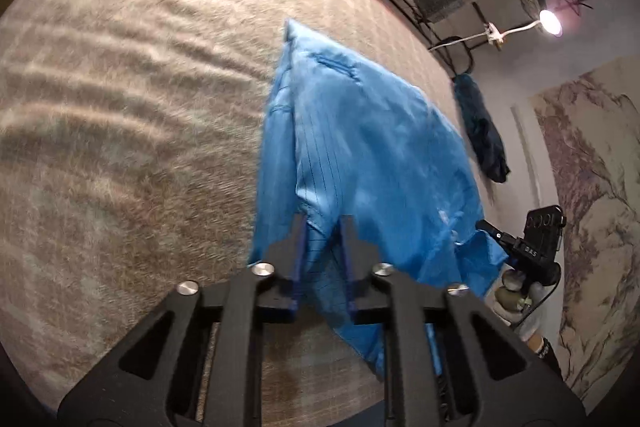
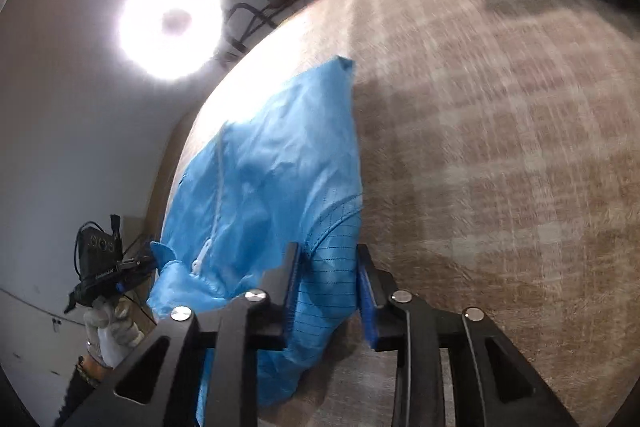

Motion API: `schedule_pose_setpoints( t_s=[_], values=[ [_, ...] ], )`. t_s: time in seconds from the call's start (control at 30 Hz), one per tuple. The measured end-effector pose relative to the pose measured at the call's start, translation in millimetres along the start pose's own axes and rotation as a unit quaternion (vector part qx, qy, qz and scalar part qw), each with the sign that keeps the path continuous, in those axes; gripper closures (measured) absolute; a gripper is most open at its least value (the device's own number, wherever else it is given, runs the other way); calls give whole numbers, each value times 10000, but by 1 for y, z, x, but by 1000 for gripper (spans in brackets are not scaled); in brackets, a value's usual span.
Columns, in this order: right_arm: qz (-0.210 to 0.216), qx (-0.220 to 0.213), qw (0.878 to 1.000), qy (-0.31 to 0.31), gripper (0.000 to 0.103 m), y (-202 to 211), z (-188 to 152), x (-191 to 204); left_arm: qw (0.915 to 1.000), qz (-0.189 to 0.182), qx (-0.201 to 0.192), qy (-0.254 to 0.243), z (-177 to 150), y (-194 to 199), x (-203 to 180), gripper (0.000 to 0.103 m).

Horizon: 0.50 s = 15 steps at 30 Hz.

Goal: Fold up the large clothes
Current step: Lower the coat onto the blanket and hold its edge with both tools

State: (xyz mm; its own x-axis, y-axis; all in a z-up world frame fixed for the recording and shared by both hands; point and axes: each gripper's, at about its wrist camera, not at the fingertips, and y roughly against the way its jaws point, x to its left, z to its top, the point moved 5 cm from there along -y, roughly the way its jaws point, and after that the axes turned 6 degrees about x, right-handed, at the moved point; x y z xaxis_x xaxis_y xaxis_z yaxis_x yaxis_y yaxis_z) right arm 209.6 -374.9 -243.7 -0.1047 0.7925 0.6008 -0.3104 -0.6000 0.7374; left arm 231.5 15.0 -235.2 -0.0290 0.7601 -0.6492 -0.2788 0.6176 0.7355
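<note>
The left gripper [image 1: 323, 223] and the right gripper [image 2: 328, 255] each clenched an edge of the blue garment [image 1: 360, 147], which hung between them above the checked cloth [image 1: 140, 107].

Both hand-held grippers [image 1: 323, 227] [image 2: 328, 259] clamped, raised.

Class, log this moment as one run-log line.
left gripper: shut on blue garment | right gripper: shut on garment | garment lifted over carpet
</note>
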Motion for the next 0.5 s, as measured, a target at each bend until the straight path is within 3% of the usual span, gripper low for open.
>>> schedule_pose_setpoints(
  t_s=[0.1, 0.17, 0.23, 0.27, 0.3, 0.33, 0.43, 0.5],
  values=[
    [346, -48, 9994, 86, 88, 7, 1, 11, 9999, -109, -97, 47, 4, 7, 1, 91],
    [387, -57, 9991, 173, 84, 8, 1, 15, 9999, -53, -78, 134, 5, 5, 4, 90],
    [383, 55, 9992, 100, 56, 4, -1, 12, 9998, -26, 4, 198, 7, -1, 4, 84],
    [358, 82, 9993, 34, 57, 3, -2, 9, 9999, 42, -22, 141, 7, -3, 3, 84],
    [343, 107, 9994, 3, 65, 1, -2, 7, 9999, 162, -46, 5, 8, -4, 0, 85],
    [326, 132, 9994, 8, 80, -1, -3, 7, 9996, 252, -71, -121, 8, -4, -4, 95],
    [375, 102, 9992, 25, 95, 1, -3, 12, 9991, 335, -173, -187, 16, -4, -10, 98],
    [525, 26, 9986, 1, 97, 2, -2, 15, 9990, 347, -225, -147, 23, -3, -9, 99]
  ],
)
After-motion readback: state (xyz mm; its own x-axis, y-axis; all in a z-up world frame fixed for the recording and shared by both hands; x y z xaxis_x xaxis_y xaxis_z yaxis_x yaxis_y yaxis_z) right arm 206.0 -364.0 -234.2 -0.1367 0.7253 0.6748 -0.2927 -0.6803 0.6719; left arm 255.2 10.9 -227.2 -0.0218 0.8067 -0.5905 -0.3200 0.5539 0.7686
